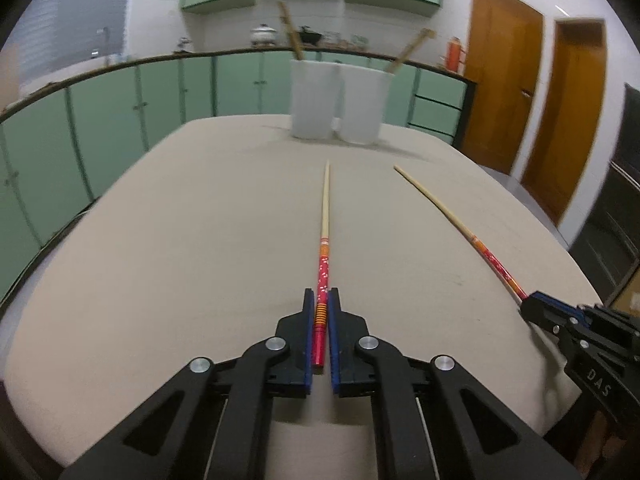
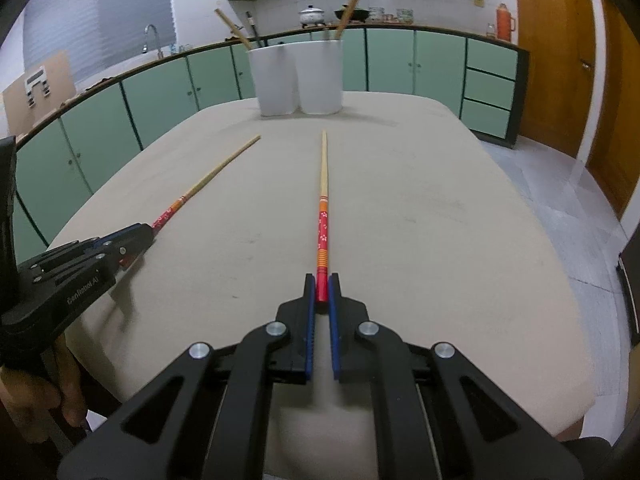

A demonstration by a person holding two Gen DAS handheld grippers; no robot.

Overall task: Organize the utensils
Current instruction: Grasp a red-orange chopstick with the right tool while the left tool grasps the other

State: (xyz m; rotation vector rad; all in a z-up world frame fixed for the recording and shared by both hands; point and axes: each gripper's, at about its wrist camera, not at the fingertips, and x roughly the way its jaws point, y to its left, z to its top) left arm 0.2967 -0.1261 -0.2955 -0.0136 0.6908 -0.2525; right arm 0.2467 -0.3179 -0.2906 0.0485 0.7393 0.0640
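My left gripper (image 1: 321, 300) is shut on the red end of a chopstick (image 1: 325, 224) that points ahead over the beige table (image 1: 180, 240). My right gripper (image 2: 322, 284) is shut on the red end of a second chopstick (image 2: 322, 200), also pointing ahead. Each gripper shows in the other's view: the right one (image 1: 532, 304) with its chopstick (image 1: 448, 216), the left one (image 2: 140, 236) with its chopstick (image 2: 212, 176). Two white holders (image 1: 316, 96) (image 1: 362, 104) stand at the table's far end, each with a chopstick (image 1: 290, 32) (image 1: 408, 50) in it.
Green kitchen cabinets (image 1: 120, 100) and a counter with pots run behind the table. Wooden doors (image 1: 504, 80) stand to the right. The holders also show in the right wrist view (image 2: 274, 80) (image 2: 320, 78). A hand (image 2: 36, 396) holds the left gripper's handle.
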